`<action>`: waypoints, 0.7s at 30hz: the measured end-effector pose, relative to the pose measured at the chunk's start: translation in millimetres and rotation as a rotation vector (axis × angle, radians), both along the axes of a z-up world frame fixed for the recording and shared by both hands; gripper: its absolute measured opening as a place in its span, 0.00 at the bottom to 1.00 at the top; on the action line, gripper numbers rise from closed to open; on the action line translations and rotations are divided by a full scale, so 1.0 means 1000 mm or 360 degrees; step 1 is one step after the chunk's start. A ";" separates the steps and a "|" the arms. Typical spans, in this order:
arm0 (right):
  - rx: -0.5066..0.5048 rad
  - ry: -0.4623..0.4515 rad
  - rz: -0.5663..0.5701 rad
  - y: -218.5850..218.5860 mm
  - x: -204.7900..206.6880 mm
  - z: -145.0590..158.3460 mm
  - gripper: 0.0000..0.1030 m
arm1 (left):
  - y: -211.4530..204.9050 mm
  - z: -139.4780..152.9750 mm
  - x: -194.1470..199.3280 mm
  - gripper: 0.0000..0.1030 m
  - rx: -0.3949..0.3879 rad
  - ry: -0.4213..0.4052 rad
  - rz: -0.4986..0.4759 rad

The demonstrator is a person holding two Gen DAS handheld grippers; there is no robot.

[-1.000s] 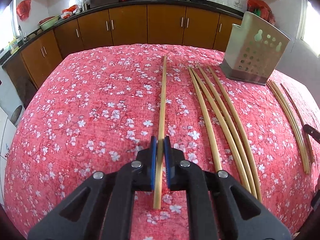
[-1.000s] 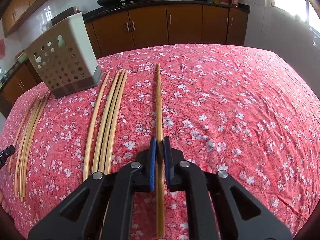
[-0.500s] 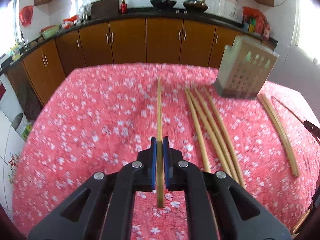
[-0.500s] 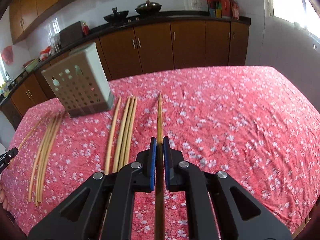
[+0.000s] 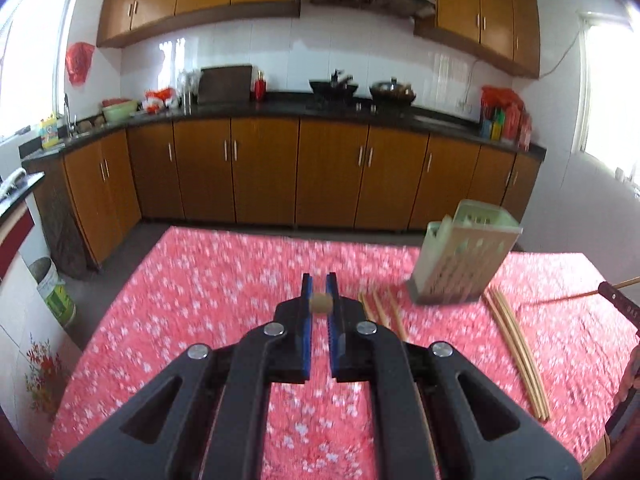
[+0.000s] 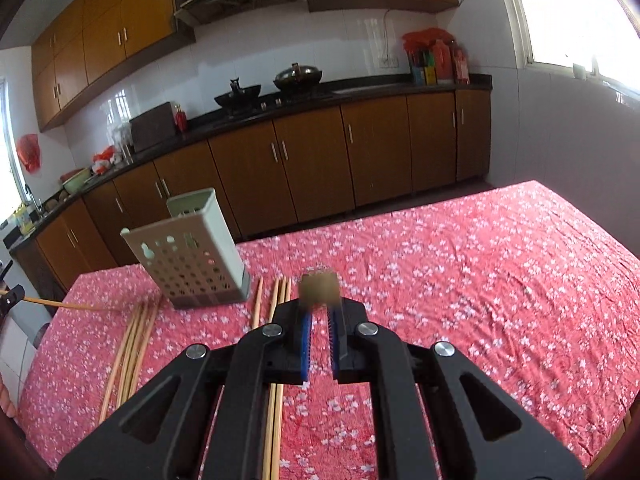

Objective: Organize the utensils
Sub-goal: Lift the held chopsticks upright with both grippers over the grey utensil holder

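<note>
My left gripper [image 5: 320, 292] is shut on a wooden chopstick [image 5: 321, 304], seen end-on, lifted above the table. My right gripper [image 6: 319, 304] is shut on another chopstick [image 6: 320, 289], also end-on and blurred. The perforated utensil holder [image 5: 464, 260] stands at the back right in the left wrist view and at the left in the right wrist view [image 6: 188, 256]. Several chopsticks [image 5: 516, 340] lie on the red floral tablecloth [image 5: 200, 280] beside the holder, and more [image 6: 132, 344] lie left of my right gripper.
Brown kitchen cabinets [image 5: 260, 168] and a dark counter with pans stand beyond the table's far edge. A bucket [image 5: 52, 288] stands on the floor at the left. The other gripper's tip with its chopstick shows at the right edge [image 5: 616, 300].
Both grippers have lifted their chopsticks off the tablecloth and tilted up, so the sticks now point at the cameras and the kitchen fills the view.
</note>
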State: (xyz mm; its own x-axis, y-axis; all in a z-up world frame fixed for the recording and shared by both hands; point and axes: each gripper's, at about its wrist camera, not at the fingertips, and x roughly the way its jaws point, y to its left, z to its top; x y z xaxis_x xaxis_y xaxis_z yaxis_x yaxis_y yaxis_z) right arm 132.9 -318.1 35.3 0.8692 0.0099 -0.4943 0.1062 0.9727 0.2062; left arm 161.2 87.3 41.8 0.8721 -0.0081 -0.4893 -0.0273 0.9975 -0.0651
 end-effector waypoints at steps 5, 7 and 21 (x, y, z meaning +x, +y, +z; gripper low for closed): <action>-0.0029 -0.0076 0.0016 0.003 0.010 0.018 0.08 | -0.003 0.025 0.010 0.07 0.0024 -0.0076 -0.0007; -0.0026 -0.0128 0.0018 0.002 0.012 0.031 0.07 | -0.003 0.037 0.014 0.07 0.0022 -0.0106 -0.0010; 0.0130 -0.0737 0.0142 0.034 0.047 0.135 0.07 | -0.059 0.154 0.049 0.07 -0.0213 -0.0607 -0.0127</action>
State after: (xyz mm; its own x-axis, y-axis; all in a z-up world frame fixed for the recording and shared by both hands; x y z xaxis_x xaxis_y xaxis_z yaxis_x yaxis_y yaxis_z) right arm 179.6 -284.0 170.7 0.9918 0.1176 -0.0496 -0.0985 0.9524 0.2885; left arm 210.2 28.8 195.5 0.9848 -0.1247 -0.1210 0.1012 0.9776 -0.1846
